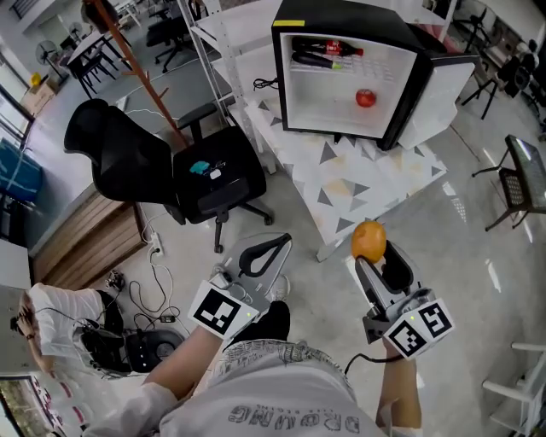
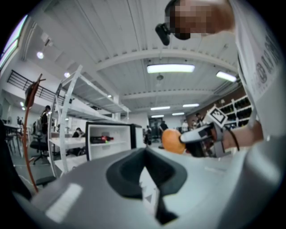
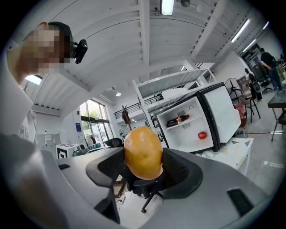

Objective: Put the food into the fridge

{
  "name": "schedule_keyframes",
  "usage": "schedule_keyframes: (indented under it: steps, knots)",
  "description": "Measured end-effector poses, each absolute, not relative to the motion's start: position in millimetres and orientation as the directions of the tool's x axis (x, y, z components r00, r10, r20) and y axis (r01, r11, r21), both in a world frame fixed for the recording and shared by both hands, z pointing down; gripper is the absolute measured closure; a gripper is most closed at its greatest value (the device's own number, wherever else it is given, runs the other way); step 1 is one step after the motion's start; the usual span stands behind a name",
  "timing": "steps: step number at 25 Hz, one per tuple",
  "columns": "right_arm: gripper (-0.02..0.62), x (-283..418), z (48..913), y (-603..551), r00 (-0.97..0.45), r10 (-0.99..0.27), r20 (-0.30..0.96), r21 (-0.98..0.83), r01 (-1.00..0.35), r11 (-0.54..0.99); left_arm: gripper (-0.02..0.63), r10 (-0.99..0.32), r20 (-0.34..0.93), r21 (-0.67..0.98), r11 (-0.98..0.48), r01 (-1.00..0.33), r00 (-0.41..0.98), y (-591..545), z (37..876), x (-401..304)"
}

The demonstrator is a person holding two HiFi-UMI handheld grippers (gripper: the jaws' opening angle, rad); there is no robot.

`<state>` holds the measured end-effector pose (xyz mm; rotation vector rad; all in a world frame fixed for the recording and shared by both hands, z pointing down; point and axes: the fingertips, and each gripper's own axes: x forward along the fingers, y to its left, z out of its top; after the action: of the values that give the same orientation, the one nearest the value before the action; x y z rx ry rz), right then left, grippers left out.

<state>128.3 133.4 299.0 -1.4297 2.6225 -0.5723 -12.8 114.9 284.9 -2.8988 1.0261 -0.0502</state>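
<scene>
Head view: The fridge [image 1: 341, 21] stood at the upper centre of the frame on a white table [image 1: 358, 183], its door swung open to the right. A dark bottle [image 1: 328, 49] lay on its upper shelf and a red fruit [image 1: 365, 98] sat lower in the compartment. The right gripper [image 1: 374, 256], at lower right, was clamped on an orange [image 1: 368, 241], well apart from the fridge. The left gripper [image 1: 277, 243], at lower centre, had its jaws closed together on nothing. A black chair [image 1: 128, 162] stood at left.

Left gripper view: The jaw tips met at centre frame with nothing between them. The fridge showed at centre left, and the orange in the other gripper at centre right.

Right gripper view: The orange sat gripped between both jaw pads at centre. The open fridge appeared at right.
</scene>
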Motion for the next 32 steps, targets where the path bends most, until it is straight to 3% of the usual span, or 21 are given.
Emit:
schedule_keyframes:
  steps: [32]
  knots:
    - [0.333,83,316,-78,-0.476,-0.857,0.195,-0.36,-0.848,0.389,0.597,-0.563,0.044,-0.009,-0.826,-0.563,0.825,-112,307,-56]
